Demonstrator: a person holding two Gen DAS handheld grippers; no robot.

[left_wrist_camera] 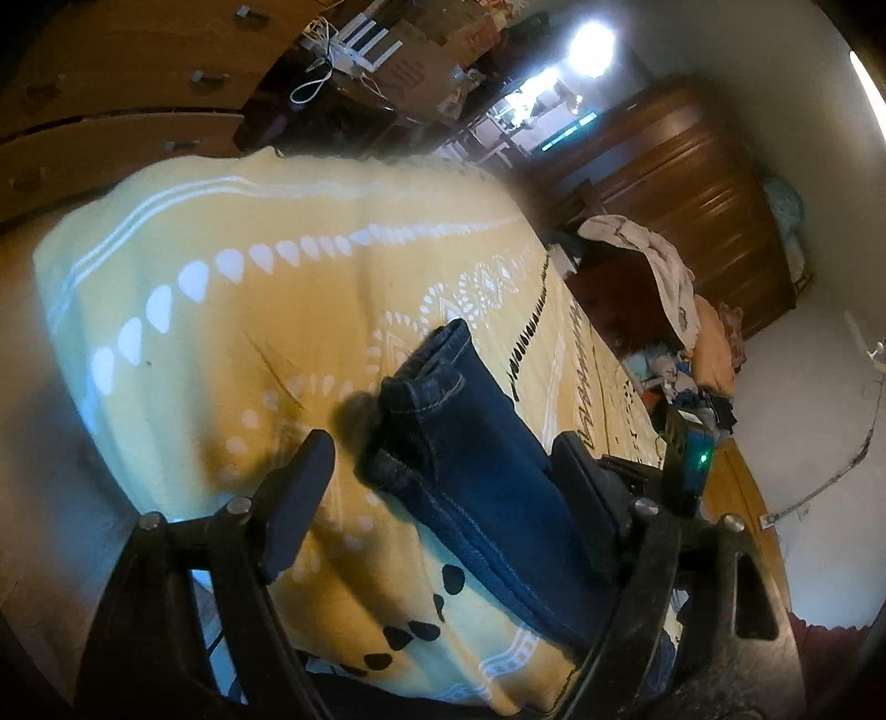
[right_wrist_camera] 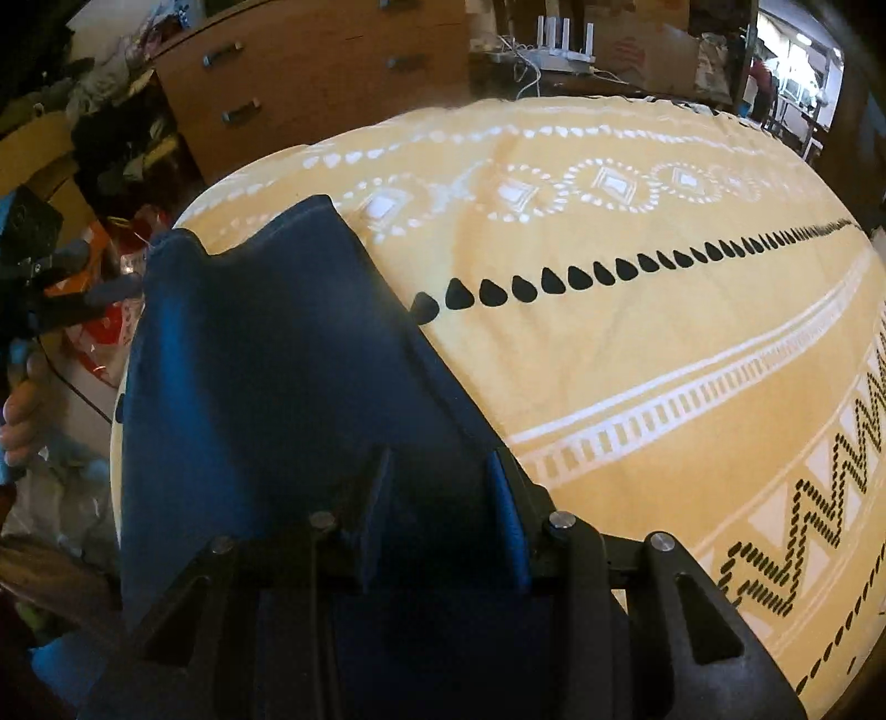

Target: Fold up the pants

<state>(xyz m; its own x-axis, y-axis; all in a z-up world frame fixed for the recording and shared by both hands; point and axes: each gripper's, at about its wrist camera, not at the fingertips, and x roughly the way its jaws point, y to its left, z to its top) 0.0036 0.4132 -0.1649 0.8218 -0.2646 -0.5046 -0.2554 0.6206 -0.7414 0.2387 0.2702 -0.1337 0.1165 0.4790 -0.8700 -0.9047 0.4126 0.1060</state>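
Dark blue jeans (left_wrist_camera: 482,443) lie folded on a yellow patterned bedspread (left_wrist_camera: 249,310). In the left wrist view their hemmed end runs between the fingers of my left gripper (left_wrist_camera: 443,448). Its jaws stand wide open: the left finger is clear of the denim and the right finger is close beside it. In the right wrist view the jeans (right_wrist_camera: 266,360) slope up from the bedspread (right_wrist_camera: 609,360) into my right gripper (right_wrist_camera: 440,465), which is shut on a bunch of the fabric. The left gripper (right_wrist_camera: 105,274) shows at the jeans' far left corner, with a hand (right_wrist_camera: 16,421) below it.
Wooden drawers (right_wrist_camera: 310,72) stand behind the bed, beside a desk with a router and cables (right_wrist_camera: 559,44). A dark wardrobe (left_wrist_camera: 692,194) and a heap of clothes (left_wrist_camera: 664,266) flank the bed's other side. Clutter (right_wrist_camera: 111,155) fills the floor at left.
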